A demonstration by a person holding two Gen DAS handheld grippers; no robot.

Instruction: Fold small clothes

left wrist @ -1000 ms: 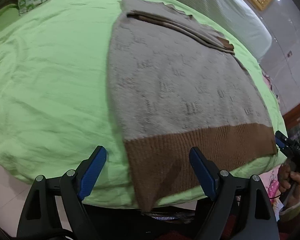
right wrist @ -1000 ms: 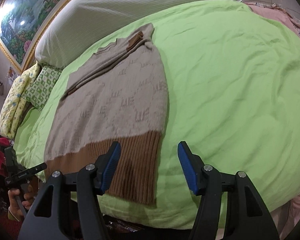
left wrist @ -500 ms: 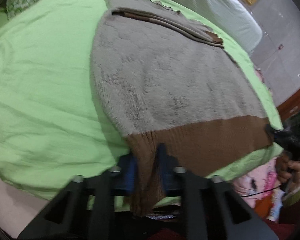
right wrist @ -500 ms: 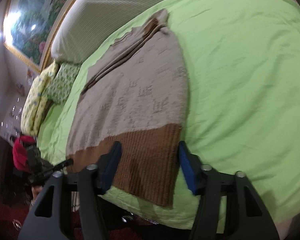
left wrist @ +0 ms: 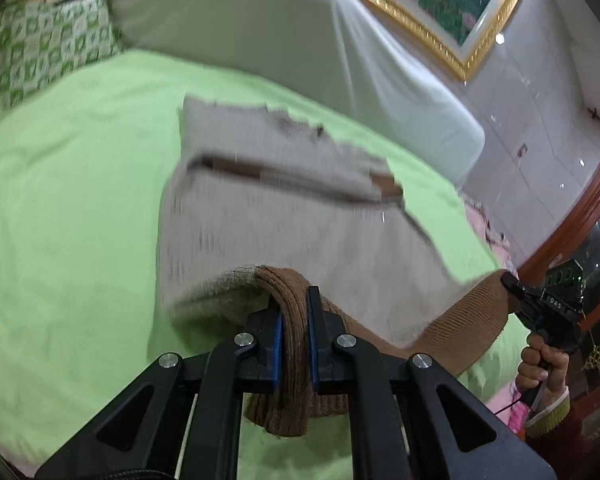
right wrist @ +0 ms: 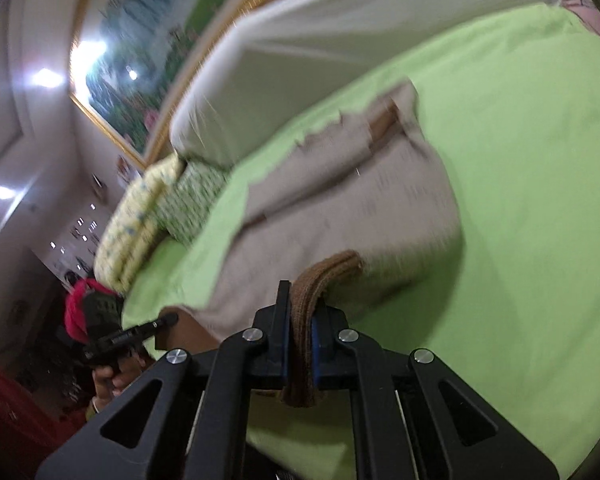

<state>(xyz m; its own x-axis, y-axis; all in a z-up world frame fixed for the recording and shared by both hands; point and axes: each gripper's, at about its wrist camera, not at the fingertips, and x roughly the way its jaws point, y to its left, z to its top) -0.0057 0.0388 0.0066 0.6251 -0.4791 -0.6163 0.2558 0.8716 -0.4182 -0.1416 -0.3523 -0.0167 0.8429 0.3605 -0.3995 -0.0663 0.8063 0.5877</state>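
Sweater (left wrist: 284, 224) first, though the bed (left wrist: 72, 208) under it is the biggest thing we see: a wide stretch of light green sheet. Along the bed's far edge lies a long white bolster (left wrist: 284, 44), and above that we see a gold-framed painting (left wrist: 428, 4) on the wall. A green-and-white patterned pillow (left wrist: 48, 44) sits in the far left corner of the bed, with a yellowish one (right wrist: 132, 220) just beside it in the right wrist view.

On the sheet we find the sweater spread out, pale beige knit, its sleeves folded across the far end. Its near end is a brown ribbed hem (left wrist: 296, 320), and this end is raised off the bed while the rest lies flat.

We see the left hand-held gripper (left wrist: 294, 344) clamped on the hem's left corner, the blue pads pressing the brown ribbing, which hangs out below them. The right hand-held gripper (right wrist: 300, 344) has just been closing, and its pads squeeze the hem's right corner, a fold of ribbing bunched between them. Between the two corners the hem sags in a shallow curve.

At the right edge of the left wrist view we see the person's right hand (left wrist: 542, 364) around a black handle, a red sleeve with a pale cuff below it.
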